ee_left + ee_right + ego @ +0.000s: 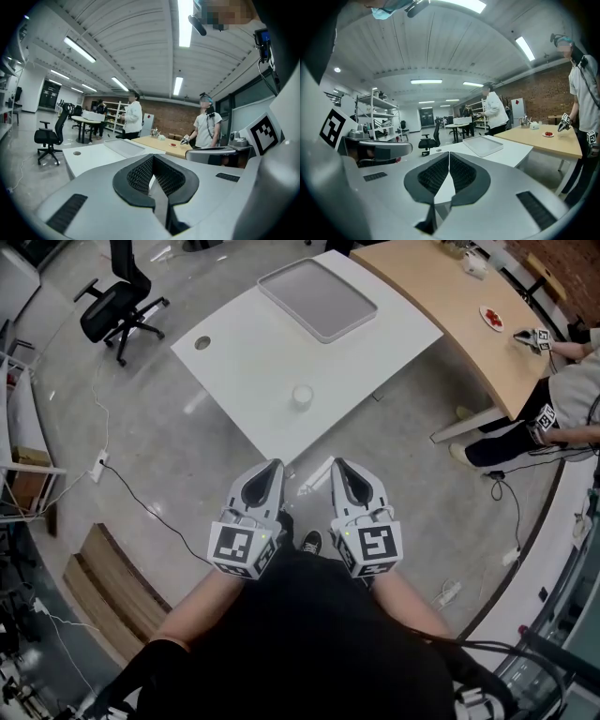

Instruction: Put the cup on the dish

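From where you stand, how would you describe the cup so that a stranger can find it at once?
Find the white table in the middle of the floor, with a grey tray at its far end. The cup stands alone towards the near corner. It is small, round and white, the only loose thing there besides the tray.

**No readable writing**

No words, numbers or brand names can be read. The only signs are black-and-white square markers: one on the cube (235, 546) of the left gripper (272, 467), one on the cube (376, 545) of the right gripper (339, 466), and smaller ones on a person (574, 381) nearby.
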`<state>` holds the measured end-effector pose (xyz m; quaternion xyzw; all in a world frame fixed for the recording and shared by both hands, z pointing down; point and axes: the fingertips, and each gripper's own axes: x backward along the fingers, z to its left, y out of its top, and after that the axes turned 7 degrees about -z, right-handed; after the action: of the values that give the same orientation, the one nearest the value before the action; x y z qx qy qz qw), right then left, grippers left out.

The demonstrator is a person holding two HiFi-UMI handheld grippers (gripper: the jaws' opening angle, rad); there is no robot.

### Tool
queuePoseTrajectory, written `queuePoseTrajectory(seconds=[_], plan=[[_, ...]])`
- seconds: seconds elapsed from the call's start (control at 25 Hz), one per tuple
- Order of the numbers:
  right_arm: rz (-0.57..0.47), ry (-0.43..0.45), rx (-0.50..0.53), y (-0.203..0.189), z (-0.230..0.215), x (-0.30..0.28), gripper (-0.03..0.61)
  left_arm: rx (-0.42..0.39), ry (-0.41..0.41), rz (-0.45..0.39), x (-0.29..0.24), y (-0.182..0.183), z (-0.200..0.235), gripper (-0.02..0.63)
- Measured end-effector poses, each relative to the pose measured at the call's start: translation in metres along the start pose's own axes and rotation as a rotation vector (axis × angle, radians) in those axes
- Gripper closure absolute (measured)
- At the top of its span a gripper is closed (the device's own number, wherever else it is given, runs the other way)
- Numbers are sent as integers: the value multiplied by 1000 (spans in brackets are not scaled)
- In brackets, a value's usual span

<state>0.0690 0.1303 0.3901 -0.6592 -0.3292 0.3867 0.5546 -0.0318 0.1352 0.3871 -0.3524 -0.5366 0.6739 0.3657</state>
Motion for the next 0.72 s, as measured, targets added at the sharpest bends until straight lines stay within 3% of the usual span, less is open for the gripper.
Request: queuePoseTrajectory(seconds=[0.72], plan=[[71,-69,50,17,-1,-137,565,-15,-128,8,-94,22,107,606]])
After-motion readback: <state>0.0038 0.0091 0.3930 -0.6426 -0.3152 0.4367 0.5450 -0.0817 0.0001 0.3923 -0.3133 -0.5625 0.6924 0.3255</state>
